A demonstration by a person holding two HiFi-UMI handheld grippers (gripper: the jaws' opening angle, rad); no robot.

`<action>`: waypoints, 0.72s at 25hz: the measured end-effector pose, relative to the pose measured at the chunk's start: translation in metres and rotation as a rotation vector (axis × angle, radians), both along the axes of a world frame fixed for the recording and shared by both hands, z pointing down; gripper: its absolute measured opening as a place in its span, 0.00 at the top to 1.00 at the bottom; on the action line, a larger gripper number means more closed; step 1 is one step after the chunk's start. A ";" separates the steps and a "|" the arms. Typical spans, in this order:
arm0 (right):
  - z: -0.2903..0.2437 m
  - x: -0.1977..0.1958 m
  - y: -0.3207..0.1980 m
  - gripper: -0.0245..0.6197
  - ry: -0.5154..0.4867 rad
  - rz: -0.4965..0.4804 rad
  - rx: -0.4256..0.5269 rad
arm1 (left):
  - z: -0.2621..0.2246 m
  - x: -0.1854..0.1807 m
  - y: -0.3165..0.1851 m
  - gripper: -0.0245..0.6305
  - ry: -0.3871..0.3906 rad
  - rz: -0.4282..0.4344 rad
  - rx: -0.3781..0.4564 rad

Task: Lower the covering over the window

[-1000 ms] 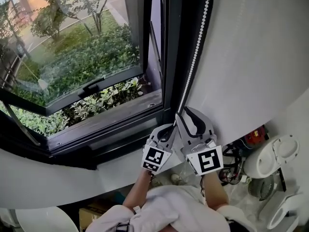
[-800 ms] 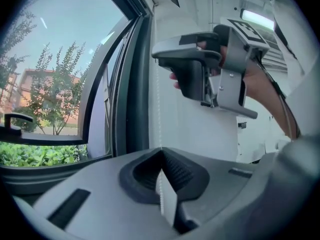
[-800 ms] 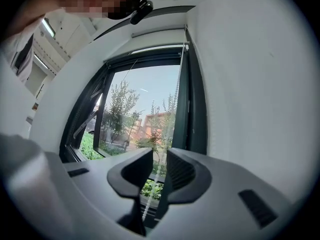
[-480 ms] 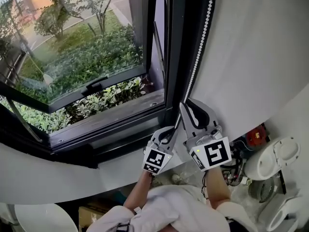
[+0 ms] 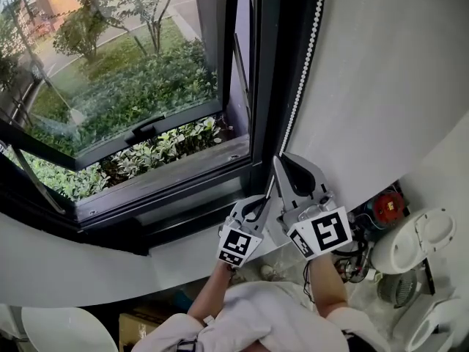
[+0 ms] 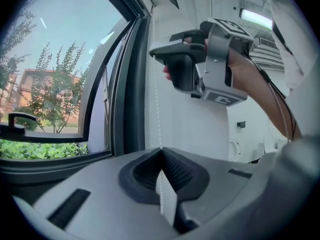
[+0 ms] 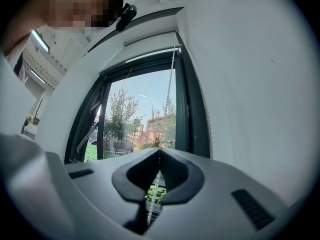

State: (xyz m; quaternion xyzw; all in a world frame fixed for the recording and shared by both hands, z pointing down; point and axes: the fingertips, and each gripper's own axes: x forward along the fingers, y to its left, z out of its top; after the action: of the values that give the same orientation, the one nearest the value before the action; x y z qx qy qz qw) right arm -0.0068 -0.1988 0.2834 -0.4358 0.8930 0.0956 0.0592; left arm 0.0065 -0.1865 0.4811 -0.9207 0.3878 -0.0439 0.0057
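A white bead chain (image 5: 300, 72) hangs down the right side of the dark window frame (image 5: 260, 86). My right gripper (image 5: 279, 160) is shut on the chain, which shows between its jaws in the right gripper view (image 7: 152, 200) and runs on up to the top of the window. Just below it, my left gripper (image 5: 264, 196) is also shut on the chain (image 6: 159, 194). In the left gripper view the right gripper (image 6: 167, 59) hangs above on the same chain (image 6: 155, 104). A pale bar (image 7: 150, 36) lies across the top of the window.
The window pane (image 5: 117, 86) is tilted open outward, its handle (image 5: 143, 132) on the lower rail, with a hedge and trees outside. A white wall (image 5: 396, 86) is right of the chain. White rounded objects (image 5: 425, 233), cables and a red item (image 5: 386, 205) lie at the lower right.
The right gripper's jaws, spread wide a second ago, have closed onto the bead chain, a little higher up. The left gripper has stayed shut in nearly the same place.
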 end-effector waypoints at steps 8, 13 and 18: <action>0.031 -0.001 0.005 0.97 -0.004 -0.018 -0.068 | 0.031 0.007 0.010 0.94 -0.051 0.007 -0.061; 0.051 0.000 0.007 0.97 -0.023 -0.022 -0.110 | 0.052 0.005 0.014 0.94 -0.046 -0.003 -0.105; 0.070 0.002 0.007 0.97 -0.035 -0.019 -0.148 | 0.071 0.004 0.015 0.94 -0.063 -0.009 -0.132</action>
State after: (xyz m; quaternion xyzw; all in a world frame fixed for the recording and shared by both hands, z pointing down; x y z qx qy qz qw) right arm -0.0049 -0.1919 0.3534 -0.4320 0.9006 0.0209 0.0433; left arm 0.0106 -0.1715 0.5518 -0.9154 0.3880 -0.0983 -0.0432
